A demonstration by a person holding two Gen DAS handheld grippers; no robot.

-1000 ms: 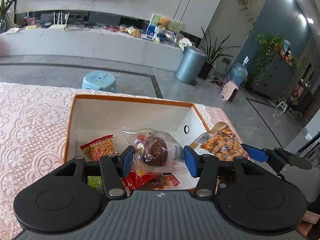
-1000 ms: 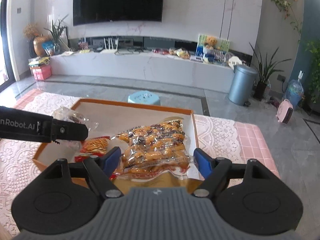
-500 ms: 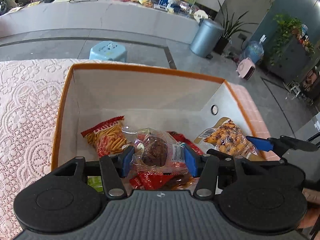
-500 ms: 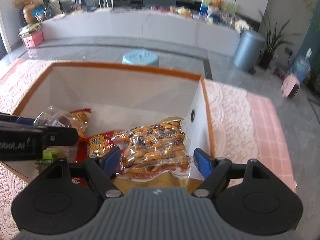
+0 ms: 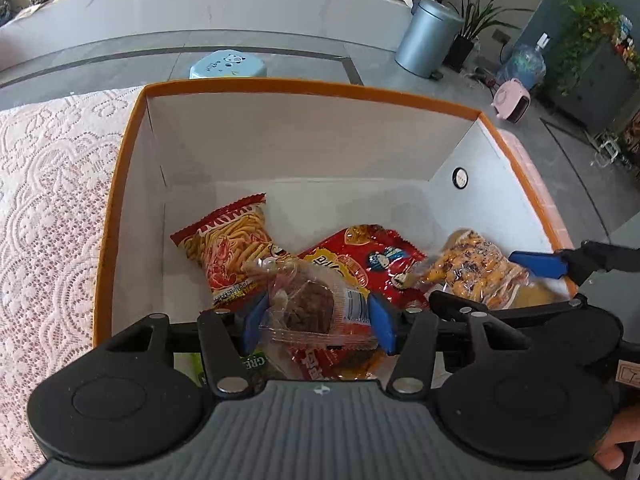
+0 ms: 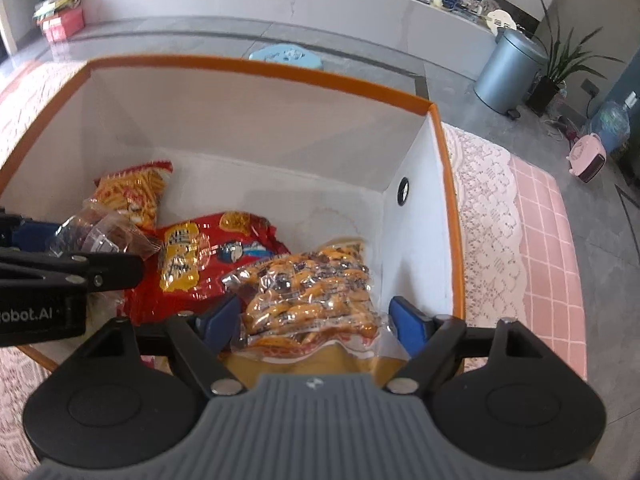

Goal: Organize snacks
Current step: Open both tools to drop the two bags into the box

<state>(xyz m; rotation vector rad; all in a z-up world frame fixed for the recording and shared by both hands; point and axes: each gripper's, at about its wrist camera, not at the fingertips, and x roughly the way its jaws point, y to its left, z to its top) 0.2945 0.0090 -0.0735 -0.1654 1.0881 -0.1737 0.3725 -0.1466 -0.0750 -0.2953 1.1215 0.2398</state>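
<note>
A white box with an orange rim (image 5: 308, 87) (image 6: 256, 70) stands on the lace cloth. My left gripper (image 5: 314, 322) is shut on a clear pack with a brown cake (image 5: 310, 306), held low inside the box. It also shows in the right wrist view (image 6: 100, 232). My right gripper (image 6: 316, 320) holds a clear pack of orange snacks (image 6: 312, 292) (image 5: 472, 268) over the box's right side; its jaws stand wide at the pack's sides. A red-and-yellow stick-snack bag (image 5: 230, 246) and a red bag (image 5: 372, 256) lie on the box floor.
A green pack (image 5: 252, 362) peeks out under my left gripper. The box's far half is bare white floor (image 5: 320, 200). Pink lace cloth (image 5: 48, 200) covers the table around the box. A blue stool (image 5: 228, 65) and a grey bin (image 5: 426, 36) stand beyond.
Both grippers have tilted down and dropped from above the box rim into the box, each carrying its pack. The snack bags on the box floor have come into fuller view.
</note>
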